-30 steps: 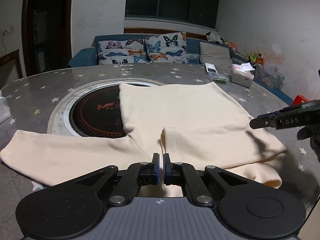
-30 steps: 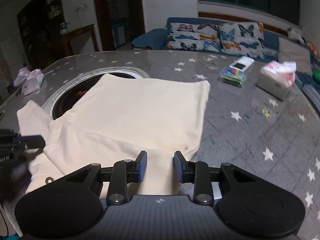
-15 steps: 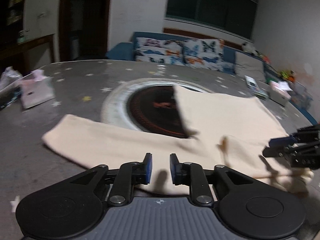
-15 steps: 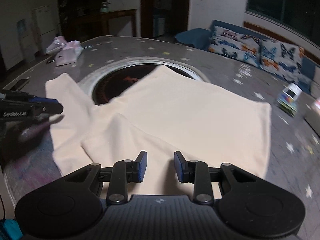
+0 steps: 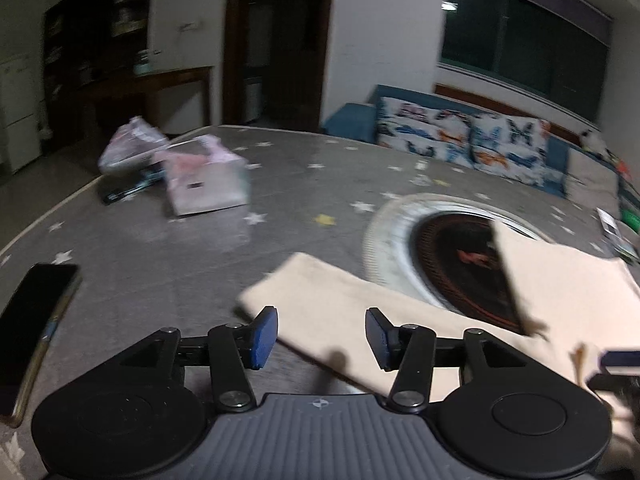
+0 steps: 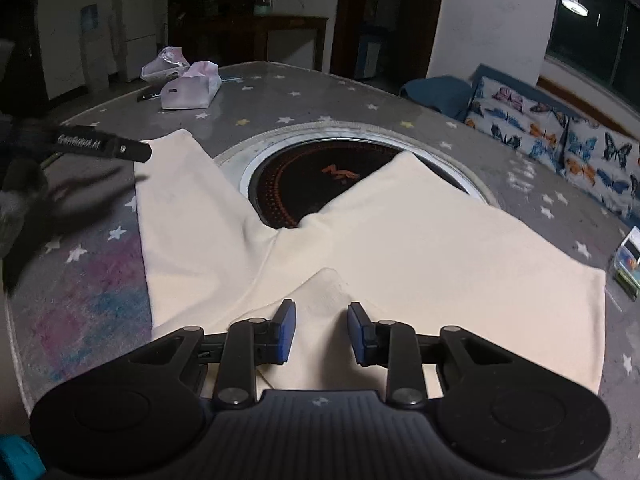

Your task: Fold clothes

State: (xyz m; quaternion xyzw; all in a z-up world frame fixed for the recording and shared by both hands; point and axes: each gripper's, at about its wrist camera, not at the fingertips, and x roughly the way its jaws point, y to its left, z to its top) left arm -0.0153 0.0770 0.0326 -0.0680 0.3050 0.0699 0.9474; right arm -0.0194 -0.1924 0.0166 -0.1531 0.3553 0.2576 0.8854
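Observation:
A cream long-sleeved garment (image 6: 420, 240) lies flat on the grey star-patterned table (image 6: 300, 92), partly covering a round black hotplate (image 6: 312, 184). One sleeve (image 6: 180, 220) stretches out to the left. The other sleeve is folded over the body, and its tip (image 6: 328, 284) lies just ahead of my right gripper (image 6: 322, 332), which is open and holds nothing. My left gripper (image 5: 321, 336) is open just above the cuff end of the outstretched sleeve (image 5: 340, 312), with nothing between its fingers. In the right wrist view the left gripper (image 6: 120, 148) shows at that cuff.
A dark phone (image 5: 36, 320) lies near the table's edge at the left. A pink tissue box (image 5: 204, 184) and a plastic bag (image 5: 128, 152) sit further back. A small box (image 6: 628, 260) is at the right. A sofa with butterfly cushions (image 6: 560, 136) stands behind.
My left gripper has opened from shut and swung left along the outstretched sleeve to its cuff end. My right gripper stayed open and turned left over the folded sleeve.

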